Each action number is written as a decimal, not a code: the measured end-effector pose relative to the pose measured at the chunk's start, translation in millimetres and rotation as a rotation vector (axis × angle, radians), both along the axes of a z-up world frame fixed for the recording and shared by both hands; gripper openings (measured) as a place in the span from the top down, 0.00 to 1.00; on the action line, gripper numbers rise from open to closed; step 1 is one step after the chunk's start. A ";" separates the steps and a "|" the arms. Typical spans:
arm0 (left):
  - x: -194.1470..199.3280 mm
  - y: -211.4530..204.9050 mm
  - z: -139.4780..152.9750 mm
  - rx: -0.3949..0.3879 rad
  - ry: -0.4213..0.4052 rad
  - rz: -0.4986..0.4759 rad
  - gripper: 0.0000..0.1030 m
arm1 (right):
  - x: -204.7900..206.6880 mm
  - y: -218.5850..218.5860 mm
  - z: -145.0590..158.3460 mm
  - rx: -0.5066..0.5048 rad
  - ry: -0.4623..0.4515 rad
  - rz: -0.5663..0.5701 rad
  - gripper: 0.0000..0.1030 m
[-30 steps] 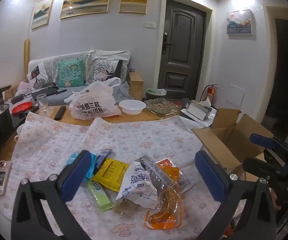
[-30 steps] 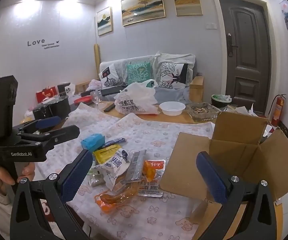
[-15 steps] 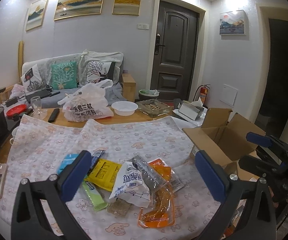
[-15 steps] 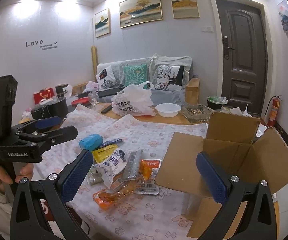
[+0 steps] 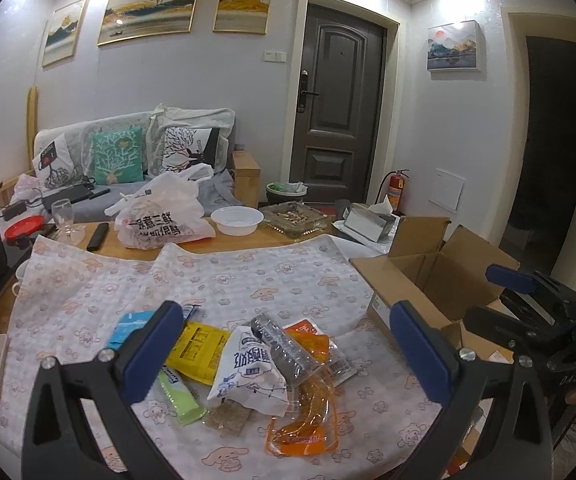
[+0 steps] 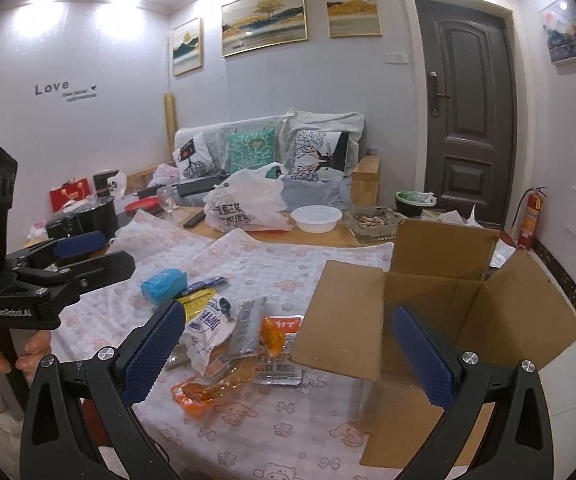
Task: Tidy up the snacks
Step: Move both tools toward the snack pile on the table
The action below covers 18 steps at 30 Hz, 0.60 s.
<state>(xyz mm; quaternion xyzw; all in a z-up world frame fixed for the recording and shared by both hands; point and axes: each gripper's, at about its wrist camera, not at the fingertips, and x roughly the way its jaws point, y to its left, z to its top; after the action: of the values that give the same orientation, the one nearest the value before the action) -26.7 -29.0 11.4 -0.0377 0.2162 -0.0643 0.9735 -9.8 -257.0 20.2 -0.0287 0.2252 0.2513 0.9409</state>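
Several crinkled snack packets [image 5: 248, 364] (white, yellow, orange) heaped beside cardboard box [image 6: 439, 308]; both claws wide, empty.

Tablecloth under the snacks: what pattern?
White tablecloth with small pink cartoon animals and flowers; clearest in the left wrist view.

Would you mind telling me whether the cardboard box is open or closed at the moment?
Open: the cardboard box has all its flaps folded outward, and no snacks show in the visible part of its interior.

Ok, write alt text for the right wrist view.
An open, empty right gripper hovers over a pile of snack packets on a patterned tablecloth, beside an open cardboard box. The left gripper is held at left; a sofa and door stand behind.
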 end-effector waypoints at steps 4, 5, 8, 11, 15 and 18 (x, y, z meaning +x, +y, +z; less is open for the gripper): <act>0.1 0.0 -0.6 -0.005 0.001 -0.004 0.01 | 1.6 -1.4 -0.8 0.000 0.010 -0.006 0.00; 0.0 -0.3 -0.9 -0.005 0.000 -0.005 0.01 | 1.8 -1.8 -1.3 -0.002 0.011 -0.004 0.00; -0.1 -0.3 -1.1 -0.007 0.001 -0.006 0.01 | 1.8 -0.7 -2.7 -0.005 0.018 0.005 0.00; 1.3 0.8 -1.7 -0.009 0.004 -0.007 0.01 | 2.4 1.8 -4.0 -0.005 0.026 0.016 0.00; 3.2 5.9 -3.6 -0.019 0.011 -0.010 0.01 | 4.1 8.0 -5.2 -0.030 0.023 0.025 0.00; 4.5 10.9 -4.5 -0.030 0.013 -0.012 0.01 | 4.9 12.7 -6.6 -0.049 0.013 0.015 0.00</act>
<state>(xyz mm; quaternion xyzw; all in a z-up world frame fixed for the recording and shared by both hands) -22.2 -18.1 6.9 -0.0515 0.2217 -0.0730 0.9710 -5.0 -244.3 13.7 -0.0516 0.2373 0.2530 0.9365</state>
